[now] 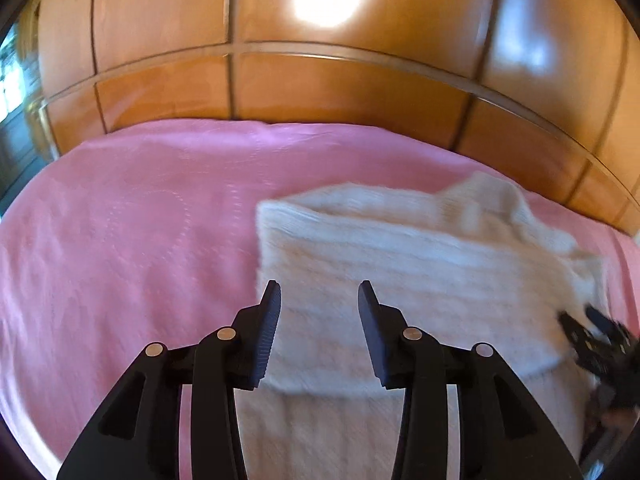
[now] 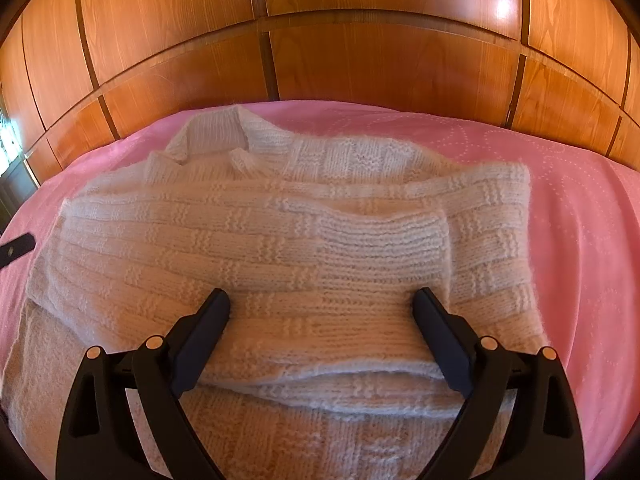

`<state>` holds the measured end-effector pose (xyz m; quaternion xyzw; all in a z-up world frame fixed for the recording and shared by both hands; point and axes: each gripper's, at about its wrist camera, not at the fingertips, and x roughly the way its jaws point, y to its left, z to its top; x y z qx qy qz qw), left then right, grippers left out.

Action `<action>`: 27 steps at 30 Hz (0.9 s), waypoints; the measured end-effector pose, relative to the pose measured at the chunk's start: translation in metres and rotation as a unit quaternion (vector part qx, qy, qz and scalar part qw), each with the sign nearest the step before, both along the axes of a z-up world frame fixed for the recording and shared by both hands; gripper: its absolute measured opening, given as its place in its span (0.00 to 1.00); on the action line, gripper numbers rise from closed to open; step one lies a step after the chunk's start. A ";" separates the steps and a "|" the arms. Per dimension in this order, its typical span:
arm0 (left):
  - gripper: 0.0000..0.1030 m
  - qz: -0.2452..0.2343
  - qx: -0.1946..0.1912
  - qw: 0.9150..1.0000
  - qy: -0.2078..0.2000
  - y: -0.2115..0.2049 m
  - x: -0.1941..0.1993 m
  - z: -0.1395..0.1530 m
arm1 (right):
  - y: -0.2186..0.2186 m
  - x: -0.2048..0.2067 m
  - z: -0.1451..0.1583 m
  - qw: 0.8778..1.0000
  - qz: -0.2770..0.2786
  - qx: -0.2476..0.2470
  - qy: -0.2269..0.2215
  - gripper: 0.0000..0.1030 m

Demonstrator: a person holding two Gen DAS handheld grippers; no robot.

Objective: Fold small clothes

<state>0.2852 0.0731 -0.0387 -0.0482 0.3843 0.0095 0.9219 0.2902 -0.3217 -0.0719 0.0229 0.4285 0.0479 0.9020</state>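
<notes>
Left gripper hangs open, empty, lower centre over the white sweater; right gripper spreads wide, fingers pressing into knit on pink bedspread.

Knitted sweaters: one, cream sweater
Bed covers: one, pink cover
Grippers: two, left gripper and right gripper
Fingers per gripper: two
Wooden wardrobe fronts: one, panelled wardrobe
</notes>
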 end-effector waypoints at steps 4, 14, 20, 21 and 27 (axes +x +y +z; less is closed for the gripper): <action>0.38 -0.023 0.004 1.000 -0.008 -0.023 -0.014 0.000 | 0.000 0.000 0.000 1.000 0.000 0.000 0.000 0.90; 0.38 -0.035 0.008 0.999 -0.002 -0.035 -0.012 -0.008 | 0.001 0.000 0.000 1.000 -0.001 0.004 0.000 0.91; 0.38 -0.026 0.010 0.999 0.018 -0.031 -0.001 -0.022 | 0.002 -0.001 0.000 1.000 -0.001 0.006 0.001 0.92; 0.38 -0.025 0.009 0.999 0.023 -0.030 0.001 -0.025 | 0.002 -0.001 0.000 1.000 -0.001 0.006 0.001 0.92; 0.47 -0.017 -0.020 0.998 0.049 -0.017 0.016 -0.049 | 0.003 0.000 0.000 1.000 -0.002 0.005 0.001 0.93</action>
